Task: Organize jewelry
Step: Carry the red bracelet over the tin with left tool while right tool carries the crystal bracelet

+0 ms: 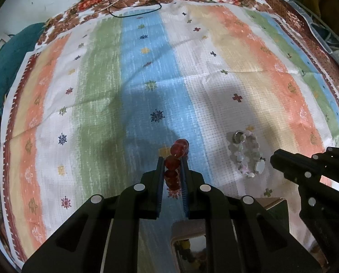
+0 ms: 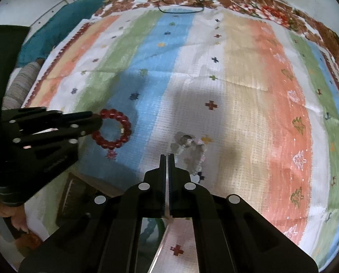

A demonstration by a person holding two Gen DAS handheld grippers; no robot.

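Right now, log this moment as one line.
left claw: shut on red bead bracelet | right claw: shut, empty | pale bead bracelet: on cloth

In the right wrist view, a bracelet [image 2: 112, 129] is seen left of centre on the cloth [image 2: 237, 91]; a second bracelet [image 2: 191, 154] lies right of it, cords [image 2: 180, 9] at the top edge.

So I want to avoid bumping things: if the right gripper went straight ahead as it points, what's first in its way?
Probably the pale bead bracelet, lying just ahead of the shut right gripper, slightly right of its line; depth is unclear.
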